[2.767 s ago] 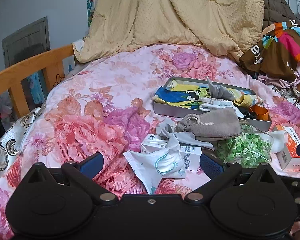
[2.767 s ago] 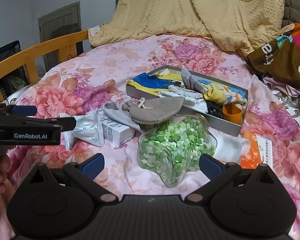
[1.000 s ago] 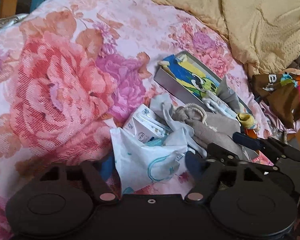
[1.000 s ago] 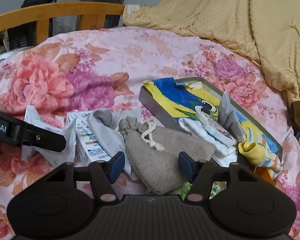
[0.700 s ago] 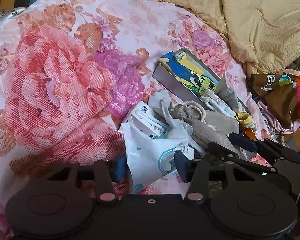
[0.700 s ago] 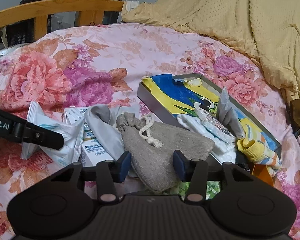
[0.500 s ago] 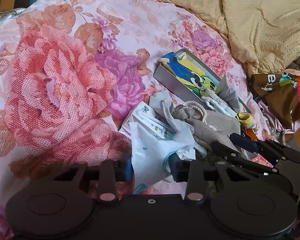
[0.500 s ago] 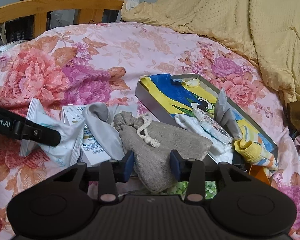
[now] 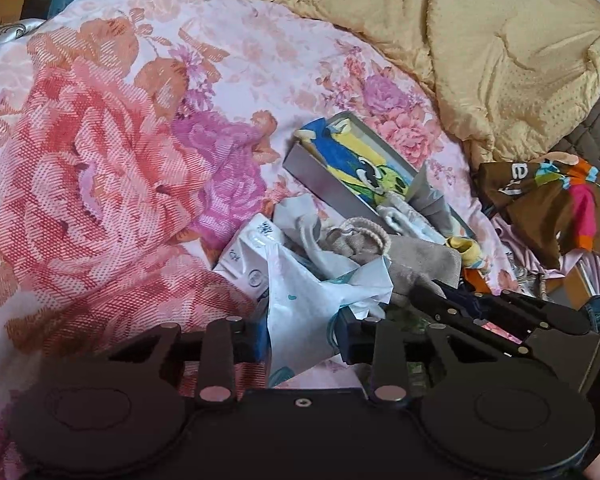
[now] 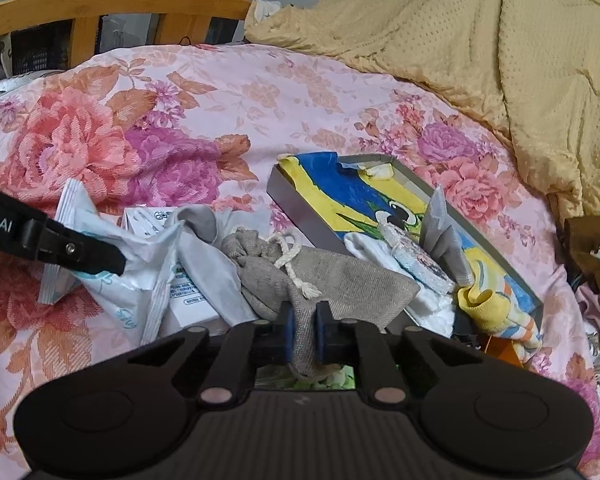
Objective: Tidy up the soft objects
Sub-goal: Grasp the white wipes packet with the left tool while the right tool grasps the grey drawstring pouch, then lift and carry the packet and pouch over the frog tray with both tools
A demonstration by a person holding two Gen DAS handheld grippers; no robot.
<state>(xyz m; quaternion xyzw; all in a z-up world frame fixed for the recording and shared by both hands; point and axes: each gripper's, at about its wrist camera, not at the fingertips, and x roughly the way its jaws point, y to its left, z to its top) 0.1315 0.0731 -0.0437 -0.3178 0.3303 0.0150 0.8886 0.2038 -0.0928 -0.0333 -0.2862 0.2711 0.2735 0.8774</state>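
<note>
Two close wrist views, shared tray [image 9: 332, 188]

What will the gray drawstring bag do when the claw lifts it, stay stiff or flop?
Probably flop: the gray drawstring bag is wrinkly cloth, and the right claw pinches just one bunched corner, so the rest should hang down. It looks flat, so likely light. Its cord may dangle loose.

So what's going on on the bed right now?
Both grippers are gripping soft items from the pile on the floral bedspread. The right gripper has pinched the near end of the grey drawstring pouch. The left gripper is closed around the white plastic packet. The grey tray beyond already holds socks and cloths.
</note>
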